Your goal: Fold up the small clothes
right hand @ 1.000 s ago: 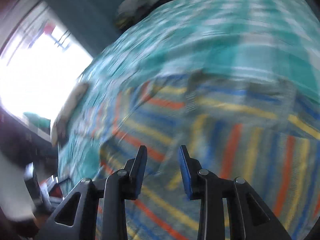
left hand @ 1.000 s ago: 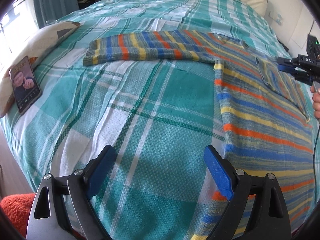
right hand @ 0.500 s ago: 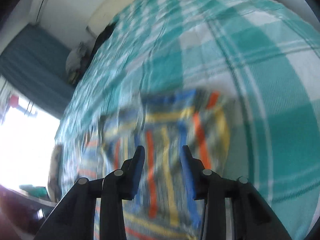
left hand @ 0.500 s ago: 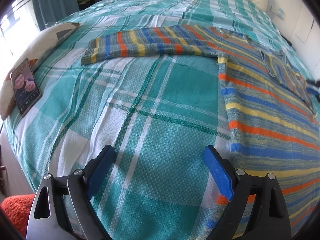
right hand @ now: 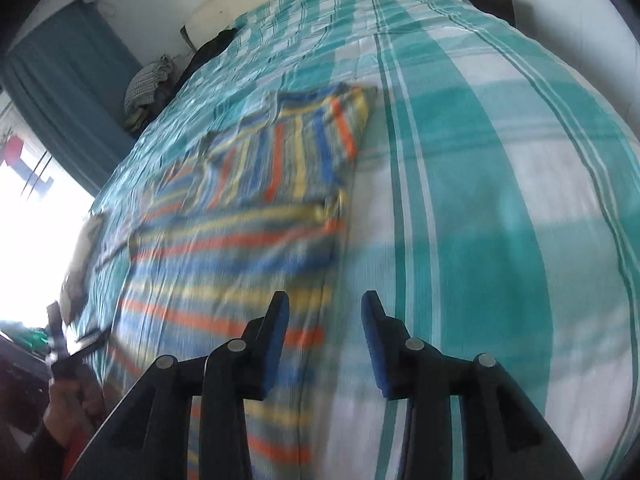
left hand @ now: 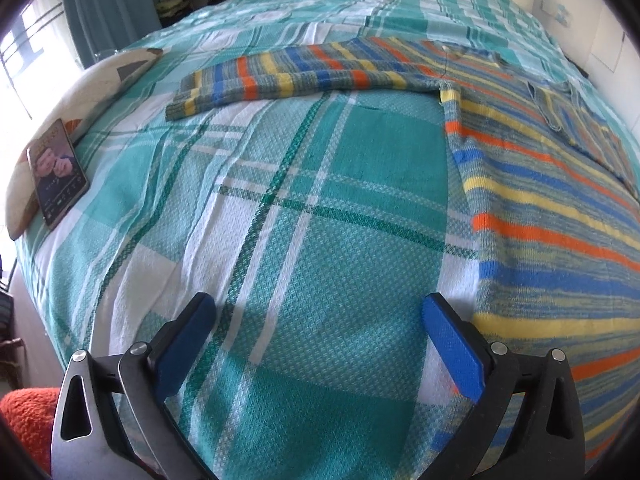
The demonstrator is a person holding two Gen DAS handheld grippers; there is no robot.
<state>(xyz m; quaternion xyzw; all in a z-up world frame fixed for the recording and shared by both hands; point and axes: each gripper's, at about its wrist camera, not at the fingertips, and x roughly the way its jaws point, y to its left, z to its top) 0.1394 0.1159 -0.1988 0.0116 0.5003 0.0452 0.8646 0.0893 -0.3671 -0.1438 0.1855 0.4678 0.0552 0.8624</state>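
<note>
Striped sweater [left hand: 552,208] lies flat on the bed [left hand: 320,240], on the plaid bedspread. One sleeve [left hand: 304,76] is stretched straight out sideways in the left wrist view. The other sleeve [right hand: 304,148] already sits folded in over the chest in the right wrist view.

Your left gripper [left hand: 320,340] hangs over bare bedspread just beside the sweater's side edge, jaws opening and near full spread, nothing between them. Your right gripper [right hand: 324,340] is partly parted and released, empty, over the sweater's opposite side edge where the knit meets the bedspread.

Risks from here:
- Right wrist view is smeared; if you clench while moving this fast you'll likely miss the edge or pinch bedspread along with the knit.
- Left fingertip [left hand: 452,344] sits near the hem; dropping here grabs bedspread, not the sweater.
- Dragging the outstretched sleeve without lifting probably bunches the body and undoes the folded side.
- Phone [left hand: 58,172] leans on a pillow [left hand: 92,88] near the sleeve's cuff; a wide sweep could knock it.
</note>
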